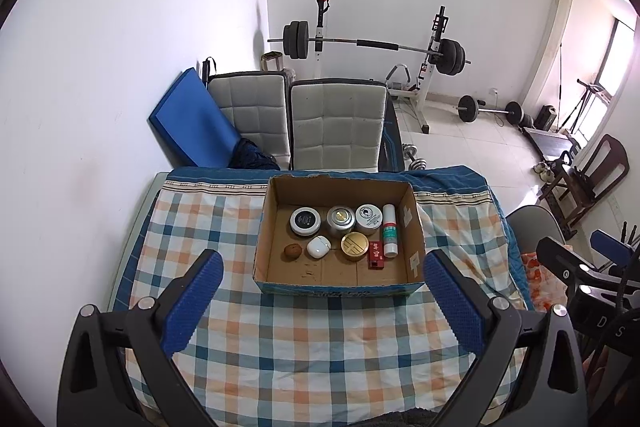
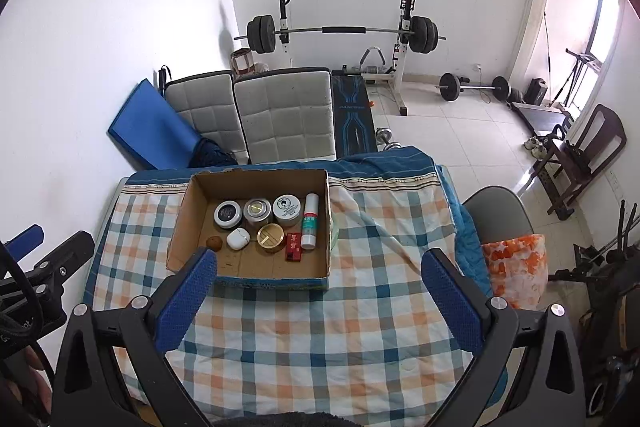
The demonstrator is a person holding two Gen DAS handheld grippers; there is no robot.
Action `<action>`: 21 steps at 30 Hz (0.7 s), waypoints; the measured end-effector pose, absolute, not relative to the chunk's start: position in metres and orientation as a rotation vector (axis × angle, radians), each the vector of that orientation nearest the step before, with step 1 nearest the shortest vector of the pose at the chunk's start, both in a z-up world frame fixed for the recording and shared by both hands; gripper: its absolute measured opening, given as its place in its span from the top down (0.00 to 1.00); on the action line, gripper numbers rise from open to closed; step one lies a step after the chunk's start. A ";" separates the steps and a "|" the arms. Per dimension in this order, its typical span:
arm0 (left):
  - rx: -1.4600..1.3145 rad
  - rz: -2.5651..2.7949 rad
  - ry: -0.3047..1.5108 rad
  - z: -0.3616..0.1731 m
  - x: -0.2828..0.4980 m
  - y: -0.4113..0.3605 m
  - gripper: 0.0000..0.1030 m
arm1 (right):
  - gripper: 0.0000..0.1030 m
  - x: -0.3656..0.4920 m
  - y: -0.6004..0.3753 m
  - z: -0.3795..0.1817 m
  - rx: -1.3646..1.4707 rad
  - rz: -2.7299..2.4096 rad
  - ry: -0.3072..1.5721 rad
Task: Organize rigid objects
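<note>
A: In the left wrist view, the left gripper (image 1: 323, 265) has its ribbed blue pads (image 1: 192, 307) spread wide, holding nothing, over the checked cloth (image 1: 320, 343). The cardboard box (image 1: 280, 285) sits just beyond.

B: Inside: three round tins (image 1: 341, 219) far, a gold lid (image 1: 354, 246), a white pod (image 1: 318, 247), a red packet (image 1: 376, 255).

A: In the right wrist view, the right gripper (image 2: 319, 263) is also spread and empty. The box (image 2: 276, 281) lies near-left; the white tube (image 2: 309, 221) has a label that is perhaps green, its print unreadable.

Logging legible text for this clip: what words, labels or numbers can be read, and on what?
"D" and "S": white letters on the black gripper body at the left wrist view's right edge.
White spray bottle with green label: print too small.
Small red box: marks too small.
Three round tins' lids: blurred.
Blue-edged cardboard box front: unreadable.
</note>
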State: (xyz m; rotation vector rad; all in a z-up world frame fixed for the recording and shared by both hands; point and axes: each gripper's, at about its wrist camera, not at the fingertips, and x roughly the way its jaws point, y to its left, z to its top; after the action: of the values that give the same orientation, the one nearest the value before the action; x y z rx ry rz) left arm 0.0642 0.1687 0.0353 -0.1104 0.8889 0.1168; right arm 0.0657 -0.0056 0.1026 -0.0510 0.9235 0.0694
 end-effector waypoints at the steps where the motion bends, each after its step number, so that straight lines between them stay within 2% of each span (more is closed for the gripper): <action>1: -0.109 0.115 0.887 0.036 0.065 0.169 0.00 | 0.00 0.065 -0.006 0.104 -0.049 0.067 0.919; 21: -0.102 0.092 0.885 0.035 0.068 0.167 0.00 | 0.00 0.063 -0.010 0.104 -0.035 0.049 0.915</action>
State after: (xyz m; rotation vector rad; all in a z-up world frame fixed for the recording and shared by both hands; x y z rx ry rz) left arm 0.0682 0.1671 0.0352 -0.1017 0.8852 0.0916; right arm 0.0633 -0.0095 0.1036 -0.0354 0.9148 0.0488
